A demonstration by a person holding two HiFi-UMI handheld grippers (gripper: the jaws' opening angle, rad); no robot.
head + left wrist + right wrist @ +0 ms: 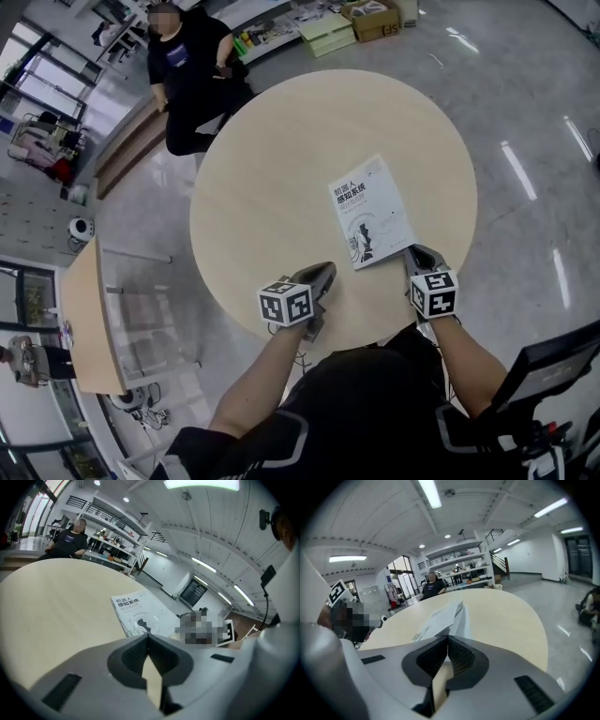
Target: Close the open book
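Both clenched, empty: left tool [325, 272] and right tool [418, 253] at near edge of surface [272, 169]; closed book [370, 211] lies flat beside right tool.

There was one round pale wooden table [272, 187] and, on it, one white paperback book [371, 211]. Two grey two-jaw tools were counted, the left gripper [323, 270] and the right gripper [413, 249], each bearing one black-and-white marker cube [286, 303]. Beyond were one seated person in dark clothes [192, 70] and one brown cardboard box [370, 19]
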